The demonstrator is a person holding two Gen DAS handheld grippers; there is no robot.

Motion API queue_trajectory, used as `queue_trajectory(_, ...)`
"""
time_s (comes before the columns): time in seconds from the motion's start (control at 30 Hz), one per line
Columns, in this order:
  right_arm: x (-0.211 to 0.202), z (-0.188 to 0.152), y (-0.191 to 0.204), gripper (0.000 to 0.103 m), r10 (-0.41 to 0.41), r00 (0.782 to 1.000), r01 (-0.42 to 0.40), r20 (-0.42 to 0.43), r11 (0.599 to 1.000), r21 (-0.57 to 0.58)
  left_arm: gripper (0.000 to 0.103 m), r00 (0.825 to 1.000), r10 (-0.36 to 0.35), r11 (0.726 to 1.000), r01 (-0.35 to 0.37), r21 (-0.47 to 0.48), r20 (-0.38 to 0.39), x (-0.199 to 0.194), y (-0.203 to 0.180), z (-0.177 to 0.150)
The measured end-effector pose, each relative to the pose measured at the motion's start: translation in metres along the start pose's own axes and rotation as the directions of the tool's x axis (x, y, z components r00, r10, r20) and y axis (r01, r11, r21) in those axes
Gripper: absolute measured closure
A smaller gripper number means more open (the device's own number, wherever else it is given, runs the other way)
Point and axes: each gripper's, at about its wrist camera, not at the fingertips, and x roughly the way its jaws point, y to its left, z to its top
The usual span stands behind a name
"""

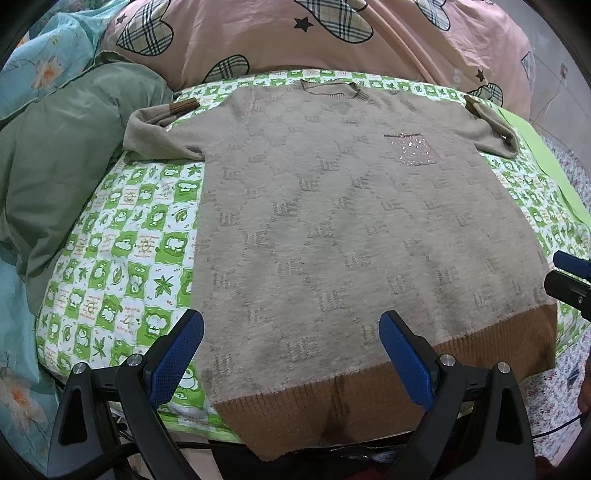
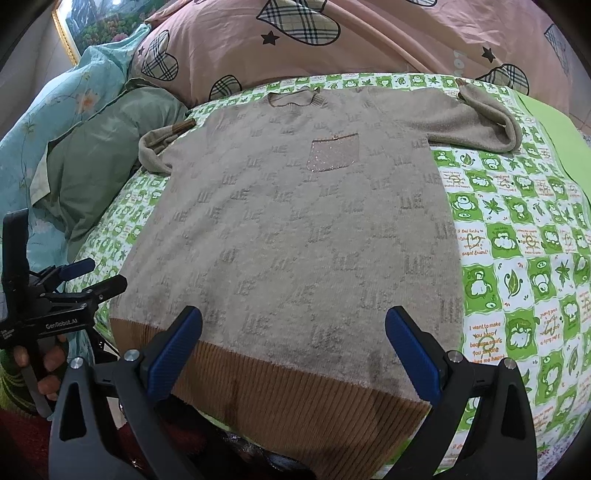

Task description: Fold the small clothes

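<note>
So basically nothing's folded yet, as far as I can tell. The sweater (image 1: 332, 229) is lying flat and face up on the green-and-white checked sheet (image 1: 122, 258) on the bed, neckline at the far end by the pink quilt (image 1: 295, 33), brown ribbed hem (image 1: 369, 391) at the near edge hanging a bit over the side. The body looks smoothed out, and both sleeves are already bent back on themselves near the shoulders, left sleeve (image 1: 155, 133) and right sleeve (image 2: 480, 122), but that looks more like how they landed than a proper fold. The left tongs (image 1: 291, 354) are wide apart over the hem's left part, holding nothing, and the right tongs (image 2: 293, 354) are also spread open just above the hem, empty. I'd say it's the very start: sleeves in, sides over, then bottom up are all still to do.
</note>
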Motion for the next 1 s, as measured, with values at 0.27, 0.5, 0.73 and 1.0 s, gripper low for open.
queue_trajectory(0.27, 0.009, 0.007, -0.018, 0.012, 0.015, 1.000, -0.015, 0.007, 0.999, 0.044, 0.007, 0.999, 0.017, 0.999, -0.015, -0.032, 0.045, 0.012, 0.003, 0.009)
queue_trajectory(0.5, 0.015, 0.036, -0.044, 0.012, -0.015, 0.999, 0.012, 0.043, 0.999, 0.053, 0.007, 0.999, 0.001, 0.998, 0.002, -0.070, 0.040, 0.024, 0.012, 0.017)
queue_trajectory(0.73, 0.026, 0.110, -0.109, 0.014, -0.129, 0.983, 0.121, 0.129, 0.990, 0.066, 0.007, 0.999, -0.021, 0.996, 0.018, -0.090, -0.043, 0.041, 0.013, 0.025)
queue_trajectory(1.0, 0.055, 0.200, -0.181, 0.030, -0.229, 0.954, 0.209, 0.193, 0.971, 0.118, 0.007, 0.998, -0.007, 0.996, 0.001, -0.085, -0.067, 0.060, 0.008, 0.034)
